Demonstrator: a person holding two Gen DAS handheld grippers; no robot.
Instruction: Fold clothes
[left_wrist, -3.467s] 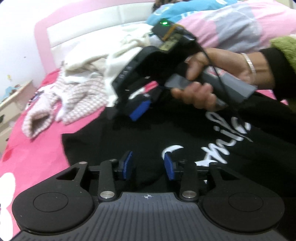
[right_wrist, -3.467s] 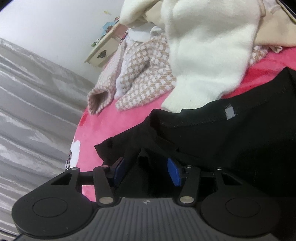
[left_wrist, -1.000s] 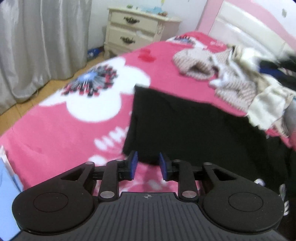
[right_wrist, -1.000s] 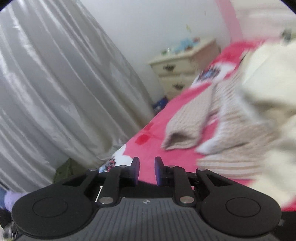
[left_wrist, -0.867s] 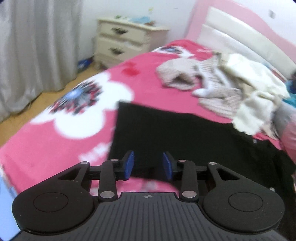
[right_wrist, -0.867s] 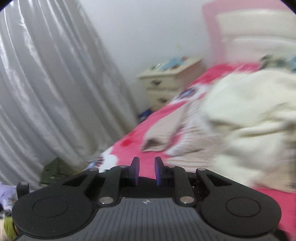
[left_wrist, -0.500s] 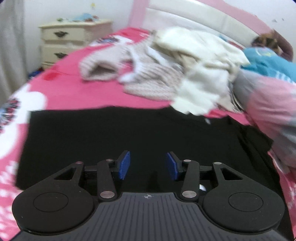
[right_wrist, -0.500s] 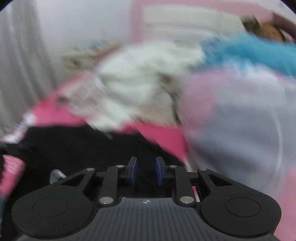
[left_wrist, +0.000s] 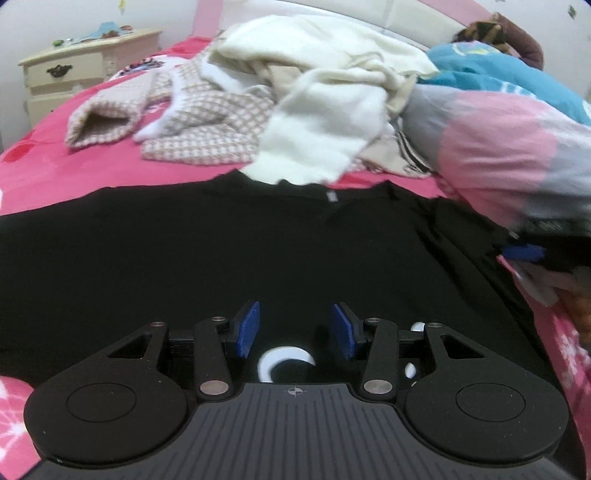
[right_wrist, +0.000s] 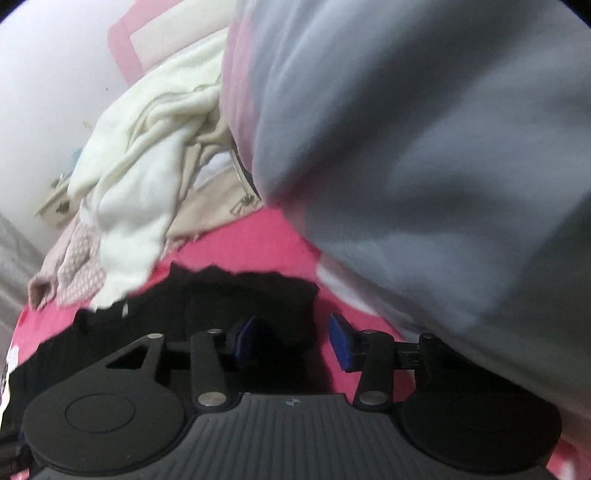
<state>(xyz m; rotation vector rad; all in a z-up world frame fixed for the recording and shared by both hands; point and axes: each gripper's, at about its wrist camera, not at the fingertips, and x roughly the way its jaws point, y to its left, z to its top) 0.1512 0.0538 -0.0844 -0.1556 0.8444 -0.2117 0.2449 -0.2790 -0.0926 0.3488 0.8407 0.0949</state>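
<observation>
Black shirt (left_wrist: 229, 251) flat on bed (left_wrist: 44, 173) — left hand-held gripper (left_wrist: 295, 332) parted, empty; right hand-held gripper (right_wrist: 291, 341) just opening, straddling the shirt's edge.

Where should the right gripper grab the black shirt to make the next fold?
Probably the sleeve edge of the black shirt, which lies loose on the pink bedspread just ahead of the right gripper. Come from above, one finger under the edge; its jaws, just opening, hold nothing yet.

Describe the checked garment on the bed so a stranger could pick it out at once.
Start at the pink bed. Beyond the flat black shirt lies a heap of clothes. The checked garment is on its left edge, the only beige-and-white check there, beside the plain cream sweater.
</observation>
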